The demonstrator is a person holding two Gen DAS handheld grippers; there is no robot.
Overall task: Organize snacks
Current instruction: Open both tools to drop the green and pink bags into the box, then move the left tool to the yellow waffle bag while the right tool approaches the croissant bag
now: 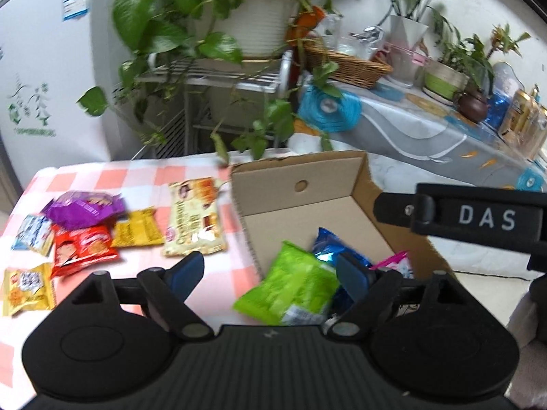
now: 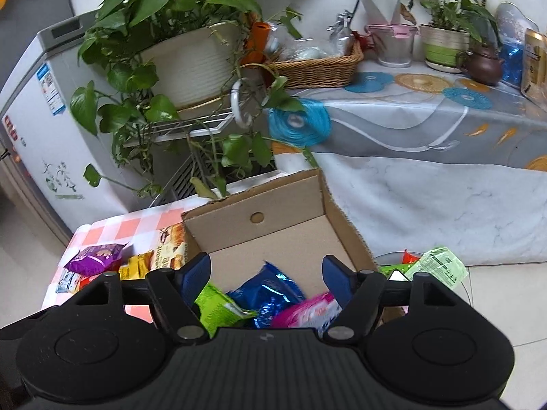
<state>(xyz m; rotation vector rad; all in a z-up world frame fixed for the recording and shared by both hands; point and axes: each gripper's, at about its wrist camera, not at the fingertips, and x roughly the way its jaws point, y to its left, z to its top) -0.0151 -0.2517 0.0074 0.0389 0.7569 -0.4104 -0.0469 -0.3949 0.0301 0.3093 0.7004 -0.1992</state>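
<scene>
Indoors, a checked cloth (image 1: 143, 177) covered the table beside potted plants (image 2: 191, 58). Both the left gripper (image 1: 270, 273) and right gripper (image 2: 265, 270) gaped empty above snacks (image 2: 266, 294) in the box (image 2: 283, 205).

– How is the left claw (image 1: 270, 273) held?
– It is tilted down, and its blue fingers (image 1: 186, 270) are spread apart. Nothing is pinched.
– And the right claw (image 2: 266, 273)?
– It is tilted down too, spread apart, with nothing pinched.
</scene>
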